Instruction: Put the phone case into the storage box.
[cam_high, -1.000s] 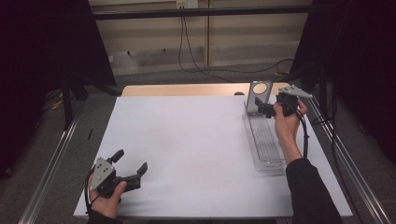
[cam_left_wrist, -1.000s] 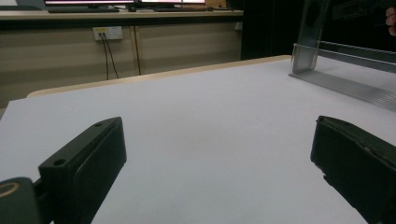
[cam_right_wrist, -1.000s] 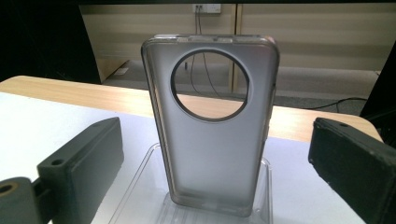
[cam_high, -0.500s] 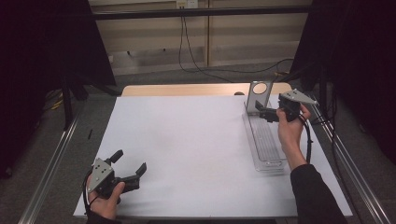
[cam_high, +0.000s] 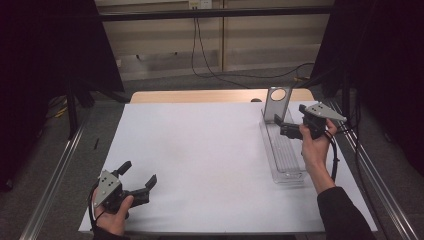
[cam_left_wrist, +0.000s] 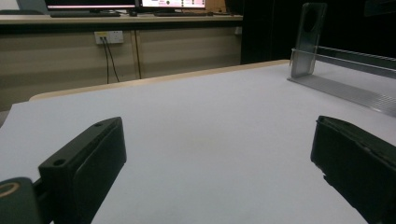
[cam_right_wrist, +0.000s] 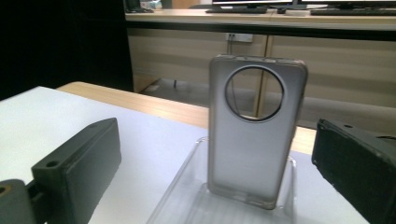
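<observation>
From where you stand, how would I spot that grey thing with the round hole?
Look along the white table to its far right side, where a clear ribbed tray lies. At its far end stands the phone case, upright, translucent grey, with one big round cutout.

A translucent grey phone case with a large round camera cut-out (cam_right_wrist: 256, 130) stands upright at the far end of a long clear ribbed plastic tray (cam_high: 283, 155) on the white tabletop (cam_high: 200, 160). The case stands straight ahead of the right claw (cam_high: 281, 127), between its spread jaws and untouched by them. The tray runs back beneath that claw, well apart from the left claw (cam_high: 137, 175).
</observation>
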